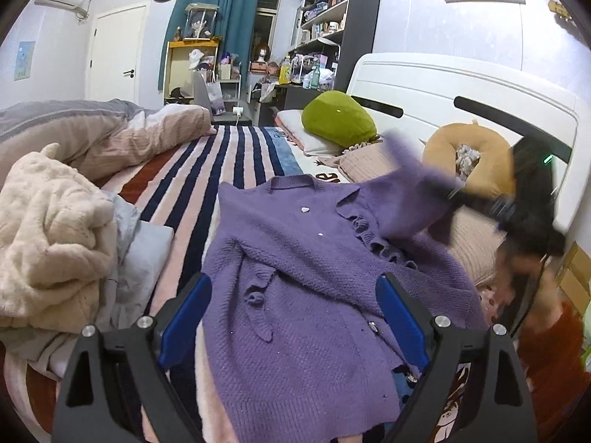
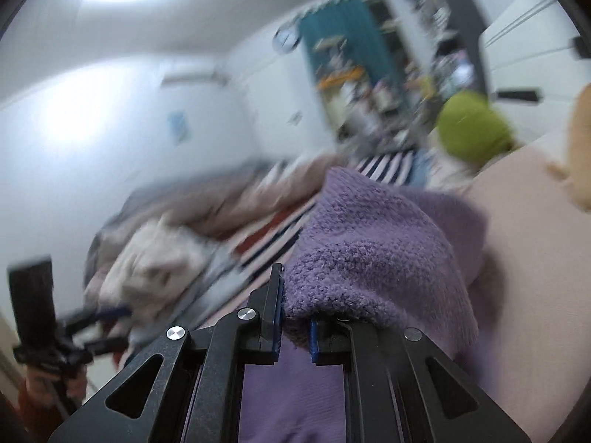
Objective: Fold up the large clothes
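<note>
A purple knit cardigan (image 1: 306, 284) lies spread on the striped bed, collar pointing away from me. My left gripper (image 1: 295, 295) is open above its lower part, its blue pads on either side of the body and holding nothing. My right gripper (image 2: 293, 317) is shut on the purple sleeve (image 2: 369, 251) and holds it lifted off the bed. In the left wrist view the right gripper (image 1: 480, 203) appears blurred at the right, with the raised sleeve (image 1: 410, 188) in it. The right wrist view is motion-blurred.
A cream fleece pile (image 1: 51, 229) lies at the left of the bed with a grey cloth beside it. A pink quilt (image 1: 122, 136) is bunched at the far left. A green cushion (image 1: 338, 118), a mustard neck pillow (image 1: 469, 155) and the white headboard (image 1: 461, 88) stand at the right.
</note>
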Tool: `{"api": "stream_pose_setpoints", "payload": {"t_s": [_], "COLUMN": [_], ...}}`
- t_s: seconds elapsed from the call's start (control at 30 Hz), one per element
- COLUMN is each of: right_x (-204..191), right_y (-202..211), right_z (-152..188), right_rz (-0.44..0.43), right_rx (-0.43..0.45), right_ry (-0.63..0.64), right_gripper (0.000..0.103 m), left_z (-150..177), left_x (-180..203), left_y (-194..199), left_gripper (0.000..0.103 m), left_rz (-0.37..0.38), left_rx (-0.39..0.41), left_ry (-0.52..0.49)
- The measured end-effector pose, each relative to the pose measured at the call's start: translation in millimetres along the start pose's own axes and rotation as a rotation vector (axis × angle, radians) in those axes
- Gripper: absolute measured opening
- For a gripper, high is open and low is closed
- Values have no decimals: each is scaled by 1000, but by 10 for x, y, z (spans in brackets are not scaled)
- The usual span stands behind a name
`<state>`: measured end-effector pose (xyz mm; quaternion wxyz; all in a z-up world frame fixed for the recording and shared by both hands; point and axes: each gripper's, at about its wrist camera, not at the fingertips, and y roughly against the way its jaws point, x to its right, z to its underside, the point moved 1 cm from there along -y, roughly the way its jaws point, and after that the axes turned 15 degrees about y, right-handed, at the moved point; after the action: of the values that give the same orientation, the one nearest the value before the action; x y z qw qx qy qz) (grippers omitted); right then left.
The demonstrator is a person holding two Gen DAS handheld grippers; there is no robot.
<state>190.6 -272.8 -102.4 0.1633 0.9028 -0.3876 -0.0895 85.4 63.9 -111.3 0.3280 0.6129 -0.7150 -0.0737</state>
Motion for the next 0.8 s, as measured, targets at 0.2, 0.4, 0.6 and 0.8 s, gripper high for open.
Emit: {"api": "stream_pose_setpoints", "payload": {"t_s": [0.2, 0.4, 0.6, 0.8], "right_x": [-501, -543, -308, 221], "right_y": [-896, -1159, -565, -361], "right_z": [618, 1105, 906, 1086], "right_rz": [-136, -115, -97, 7], "right_rx": [-283, -412, -275, -299], "right_ry": [8, -26, -103, -303], "right_gripper": [6, 12, 65, 72], "left_z": [26, 70, 121, 145], "left_x": [-93, -74, 18, 93], "left_y": [67, 70, 12, 11], "left_gripper": [89, 89, 91, 92], "left_rz": [5, 3, 59, 67], "left_rx": [-7, -17, -50, -55], "left_ry": [9, -5, -21, -27]}}
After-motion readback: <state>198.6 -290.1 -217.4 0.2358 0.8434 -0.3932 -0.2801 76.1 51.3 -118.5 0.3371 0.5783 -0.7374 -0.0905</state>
